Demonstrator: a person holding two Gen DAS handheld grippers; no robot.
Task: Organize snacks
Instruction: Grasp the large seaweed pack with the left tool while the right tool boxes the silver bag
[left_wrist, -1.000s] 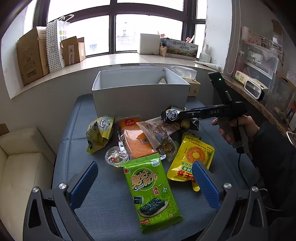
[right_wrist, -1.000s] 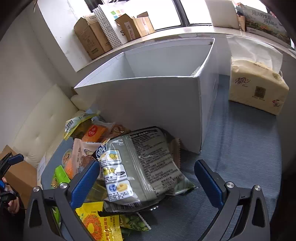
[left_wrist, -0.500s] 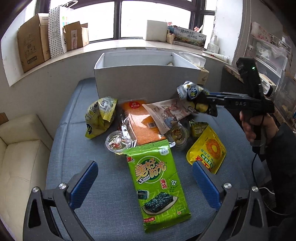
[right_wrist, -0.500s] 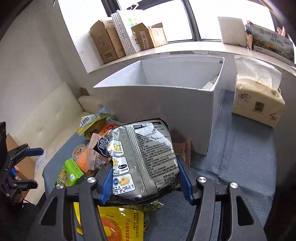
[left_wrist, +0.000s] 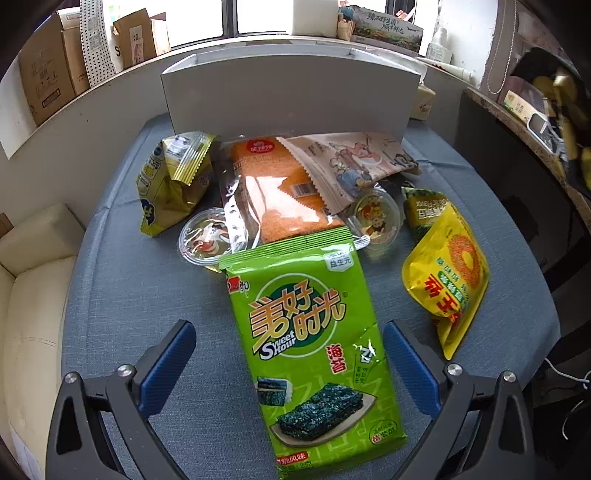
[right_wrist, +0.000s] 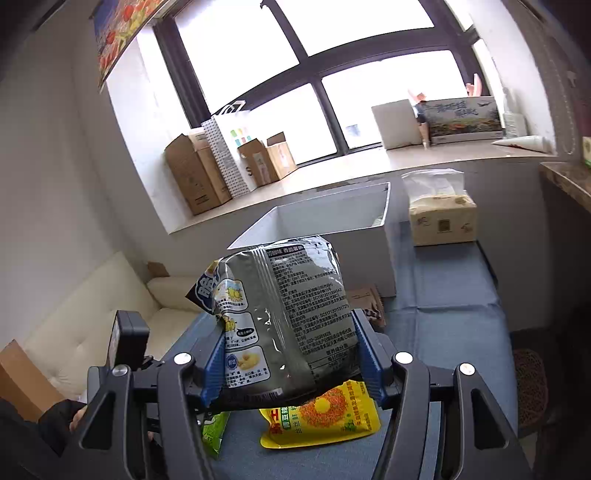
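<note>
The right tongs (right_wrist: 291, 363) are clamped on a grey snack bag (right_wrist: 280, 317), held up off the worktop (right_wrist: 454, 317) with the white box (right_wrist: 332, 236) ahead of and below it. The bag is judged light, puffy and soft – its foil looks slick, and the pads bite into its lower half, so the contents are probably fragile and a firmer squeeze could crush them. A hold lower on the sides, as here, seems sound; the crimped top edge would be the alternative.

The left tongs (left_wrist: 288, 365) stand apart, empty, straddling the near end of a green seaweed packet (left_wrist: 306, 339) that lies flat on the worktop. This packet is judged thin, light and somewhat stiff, and best taken across its narrow width or by an edge.

Beyond the left tongs, an orange packet (left_wrist: 273, 184), a beige packet (left_wrist: 351, 162), a yellow-green bag (left_wrist: 170, 181) and two clear cups (left_wrist: 205, 236) overlap – their lower edges are covered. To the right lies a yellow pouch (left_wrist: 450, 273).

The inside of the box is largely hidden in both views; what it holds cannot be told. In the left view the right tongs appear only as a dark blur at the upper right edge, perhaps.
</note>
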